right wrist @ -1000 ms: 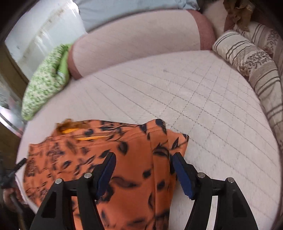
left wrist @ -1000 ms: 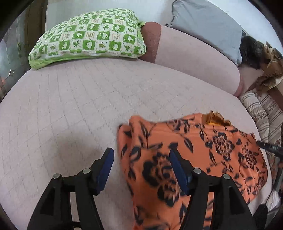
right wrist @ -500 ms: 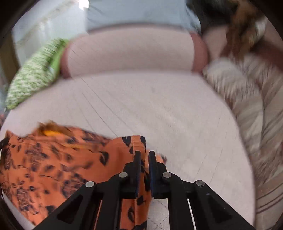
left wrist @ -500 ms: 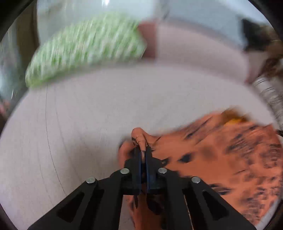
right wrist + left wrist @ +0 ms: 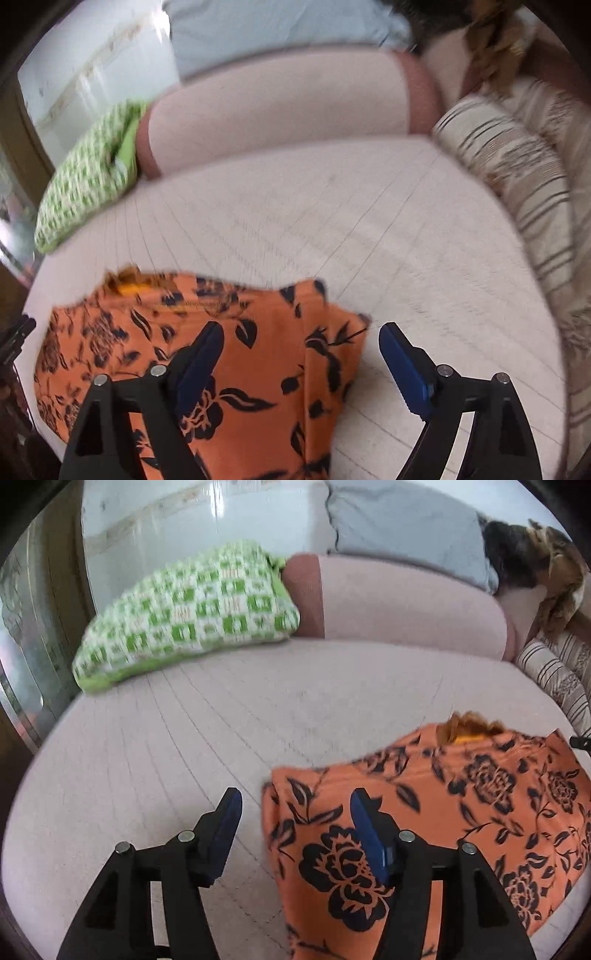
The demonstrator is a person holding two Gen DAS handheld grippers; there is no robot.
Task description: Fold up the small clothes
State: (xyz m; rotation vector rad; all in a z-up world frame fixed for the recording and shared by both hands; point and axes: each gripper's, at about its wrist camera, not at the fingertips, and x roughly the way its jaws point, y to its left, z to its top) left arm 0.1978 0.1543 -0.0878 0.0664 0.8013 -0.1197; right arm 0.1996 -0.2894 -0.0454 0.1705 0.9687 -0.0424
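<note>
No text, label or number can be read anywhere.

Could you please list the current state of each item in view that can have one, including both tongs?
Left tongs: open, holding nothing, straddling the garment's left edge.
Right tongs: open, holding nothing, above the garment's right edge.
Orange floral garment: lying on the bed, released, with a lengthwise fold along its right side.
Green checked pillow: resting at the head of the bed, against the pink bolster.
Striped cushion: lying along the bed's right side.
</note>
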